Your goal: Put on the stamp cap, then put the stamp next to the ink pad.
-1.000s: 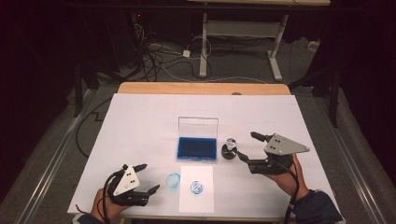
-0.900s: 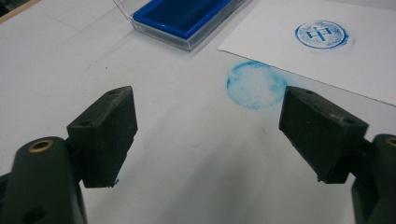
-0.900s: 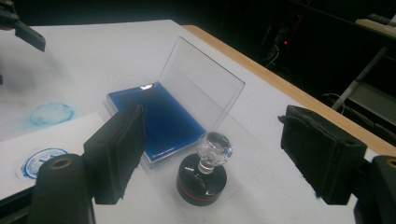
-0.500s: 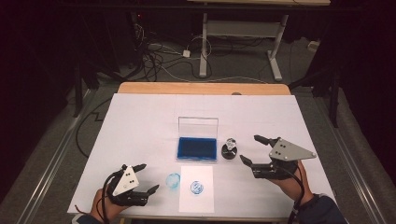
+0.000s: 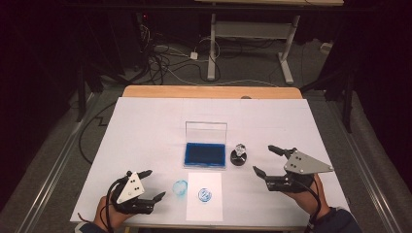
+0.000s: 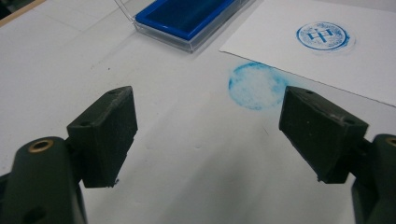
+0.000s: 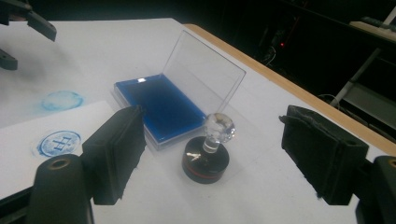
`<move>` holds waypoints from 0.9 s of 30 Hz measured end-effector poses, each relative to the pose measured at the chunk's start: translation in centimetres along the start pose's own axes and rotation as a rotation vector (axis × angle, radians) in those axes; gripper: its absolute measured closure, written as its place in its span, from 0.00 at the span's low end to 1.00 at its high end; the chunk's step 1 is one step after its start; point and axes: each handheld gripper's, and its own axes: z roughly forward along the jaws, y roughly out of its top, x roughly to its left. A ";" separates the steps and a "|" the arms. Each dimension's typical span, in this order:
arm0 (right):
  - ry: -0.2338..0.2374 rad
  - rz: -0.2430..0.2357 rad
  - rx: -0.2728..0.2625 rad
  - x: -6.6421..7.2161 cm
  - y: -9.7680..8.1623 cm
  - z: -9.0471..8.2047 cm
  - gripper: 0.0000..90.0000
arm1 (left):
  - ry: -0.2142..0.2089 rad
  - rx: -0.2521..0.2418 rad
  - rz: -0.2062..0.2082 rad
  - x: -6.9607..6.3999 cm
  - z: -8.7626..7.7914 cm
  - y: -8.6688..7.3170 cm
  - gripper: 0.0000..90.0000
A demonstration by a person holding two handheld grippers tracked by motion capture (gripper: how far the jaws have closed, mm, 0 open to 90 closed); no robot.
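Note:
A blue ink pad (image 5: pixel 204 154) (image 7: pixel 160 107) (image 6: pixel 187 16) lies mid-table with its clear lid (image 5: pixel 206 131) standing open. To its right a black stamp with a clear knob (image 5: pixel 238 155) (image 7: pixel 208 154) stands upright. A white paper sheet (image 5: pixel 204 195) (image 6: pixel 322 51) in front of the pad carries a round blue stamp print (image 5: pixel 205 195) (image 6: pixel 323 36) (image 7: pixel 58 142). A blue ink smudge (image 5: pixel 180 187) (image 6: pixel 257 85) marks the table to the sheet's left. My left gripper (image 5: pixel 149 185) (image 6: pixel 208 140) is open near the smudge. My right gripper (image 5: pixel 267 158) (image 7: pixel 212 158) is open just right of the stamp, holding nothing.
A white sheet covers the table (image 5: pixel 145 126), whose wooden far edge (image 5: pixel 209 91) shows beyond it. Cables (image 5: pixel 170 58) and a desk frame (image 5: pixel 252 34) lie on the floor behind. The left gripper (image 7: pixel 18 28) appears far off in the right gripper view.
My right gripper has drawn back toward the table's near right, away from the stamp. My left gripper has barely shifted.

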 end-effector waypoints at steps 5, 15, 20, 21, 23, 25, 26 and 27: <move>0.002 -0.004 0.009 0.3 -0.6 -0.2 0.24 | 0.002 0.002 -0.003 0.1 -0.1 -0.1 0.20; -0.013 -0.005 0.003 0.4 -2.8 -1.0 0.23 | 0.000 -0.006 0.000 0.1 0.2 0.3 0.20; -0.024 0.003 0.019 0.3 -4.1 -1.5 0.23 | -0.005 0.000 0.011 0.1 0.6 0.5 0.20; -0.027 0.005 0.021 0.4 -4.2 -1.6 0.23 | -0.006 0.003 0.009 0.1 0.6 0.5 0.20; -0.024 0.007 0.021 0.5 -4.5 -1.8 0.23 | -0.002 -0.005 0.008 0.1 0.6 0.6 0.20; -0.023 -0.003 0.025 0.6 -4.9 -1.8 0.23 | 0.010 -0.017 0.010 0.1 0.6 0.7 0.20; -0.027 -0.010 0.029 0.7 -5.1 -1.9 0.23 | 0.013 -0.020 0.011 0.1 0.5 0.8 0.20; -0.024 -0.009 0.029 0.7 -5.4 -1.9 0.23 | 0.015 -0.021 0.011 0.1 0.5 0.8 0.20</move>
